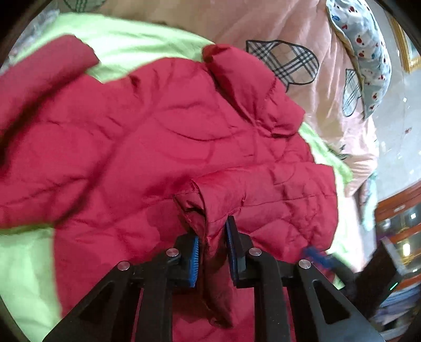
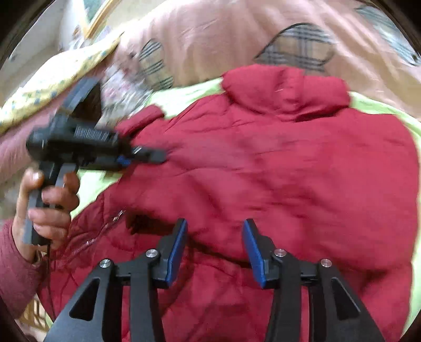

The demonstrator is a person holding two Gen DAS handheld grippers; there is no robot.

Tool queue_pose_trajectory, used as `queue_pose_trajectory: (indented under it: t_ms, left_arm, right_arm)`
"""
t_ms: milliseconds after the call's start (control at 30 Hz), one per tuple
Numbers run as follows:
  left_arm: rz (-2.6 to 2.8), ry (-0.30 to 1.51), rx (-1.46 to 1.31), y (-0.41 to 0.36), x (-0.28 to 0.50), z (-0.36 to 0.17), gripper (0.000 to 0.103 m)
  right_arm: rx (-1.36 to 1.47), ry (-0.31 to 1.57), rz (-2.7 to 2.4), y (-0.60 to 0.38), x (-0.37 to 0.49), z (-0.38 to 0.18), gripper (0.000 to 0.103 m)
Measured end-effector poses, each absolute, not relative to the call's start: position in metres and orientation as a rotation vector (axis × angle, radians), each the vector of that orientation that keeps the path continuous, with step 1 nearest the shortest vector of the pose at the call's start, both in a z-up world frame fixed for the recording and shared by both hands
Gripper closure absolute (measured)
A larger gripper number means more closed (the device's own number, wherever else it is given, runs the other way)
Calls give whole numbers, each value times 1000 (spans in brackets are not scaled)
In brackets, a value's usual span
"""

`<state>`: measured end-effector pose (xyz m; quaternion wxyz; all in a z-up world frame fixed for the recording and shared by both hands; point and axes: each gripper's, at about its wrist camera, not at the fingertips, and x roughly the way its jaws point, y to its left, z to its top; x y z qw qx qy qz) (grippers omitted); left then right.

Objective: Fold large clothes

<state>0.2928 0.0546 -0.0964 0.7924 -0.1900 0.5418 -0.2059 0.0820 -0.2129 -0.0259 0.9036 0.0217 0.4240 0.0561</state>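
Early fold: my left gripper point(image 1: 211, 238) pinches the red puffer jacket point(image 1: 163, 147) sleeve cuff point(image 1: 194, 200); right gripper point(image 2: 214, 230) fingers parted, empty. Body still unfolded on bed.

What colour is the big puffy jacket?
Red. The jacket shows best in the left wrist view, lying on a light green sheet.

A bed with a lime-green sheet point(image 1: 126, 39), pink quilt point(image 1: 236, 23) and patterned pillow point(image 1: 368, 52).
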Motion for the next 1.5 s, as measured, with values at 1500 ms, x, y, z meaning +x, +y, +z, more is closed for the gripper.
queue_pose_trajectory:
  t_ms: [1500]
  left_arm:
    - [-217, 1015, -11, -5, 197, -87, 50]
  right_arm:
    - [-19, 771, -189, -262, 104, -35, 52]
